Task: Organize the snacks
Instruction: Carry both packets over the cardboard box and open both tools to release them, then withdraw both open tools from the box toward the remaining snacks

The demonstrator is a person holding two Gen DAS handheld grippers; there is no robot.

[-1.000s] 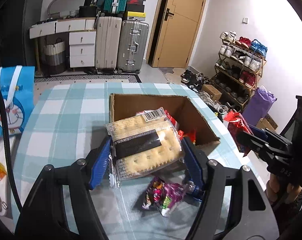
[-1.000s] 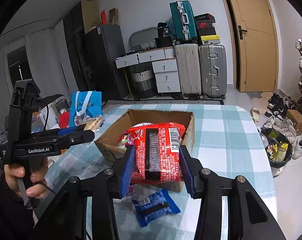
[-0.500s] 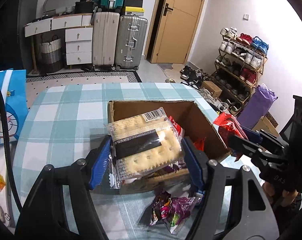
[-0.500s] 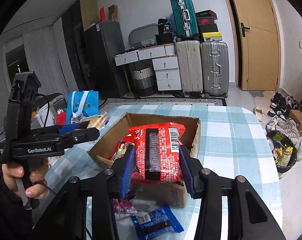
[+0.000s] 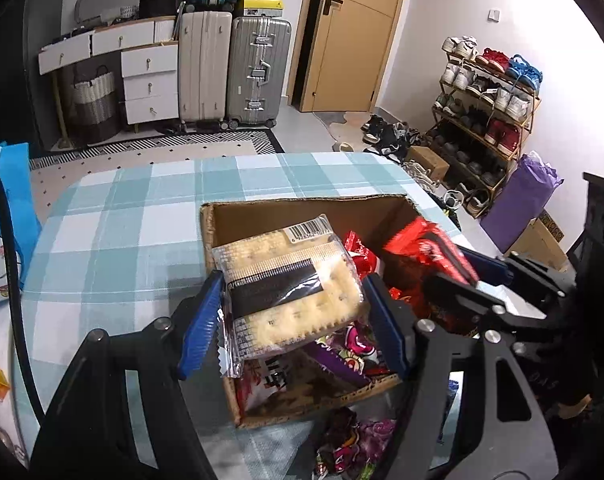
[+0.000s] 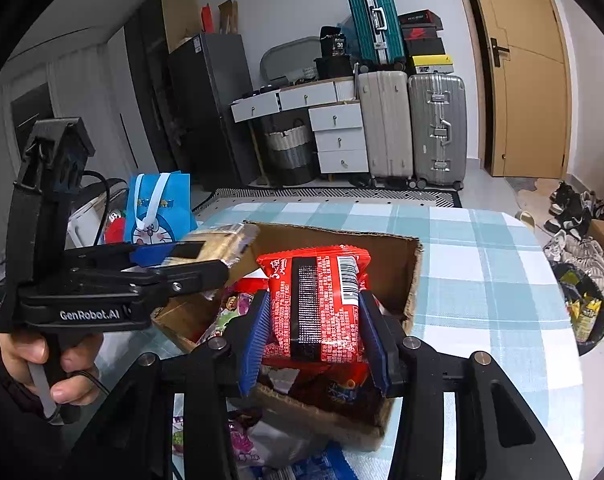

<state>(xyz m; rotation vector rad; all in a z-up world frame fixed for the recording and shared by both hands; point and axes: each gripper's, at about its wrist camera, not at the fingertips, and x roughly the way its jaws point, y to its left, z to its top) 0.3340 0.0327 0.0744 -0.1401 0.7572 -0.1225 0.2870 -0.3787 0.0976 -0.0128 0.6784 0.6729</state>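
Two hand-held grippers above an open cardboard box (image 5: 237,216) on a checked tablecloth (image 5: 113,224). The left gripper (image 5: 291,308) is clamped on a clear-wrapped cracker packet (image 5: 289,280), its blue pads pressing the packet's two short sides; the packet's long axis runs across the jaws, and it hangs over the box's near left corner. The right gripper (image 6: 314,328) is closed on a red snack packet (image 6: 316,300), held upright with its long axis pointing away along the fingers, over the near wall of the box. For both grippers the box interior, already holding several wrapped snacks (image 5: 354,344), lies directly ahead and below. Judged from this, each needs only a short forward-and-down move before release; the right one appears slightly nearer the middle. Loose snacks (image 5: 350,444) lie on the cloth just behind the box.
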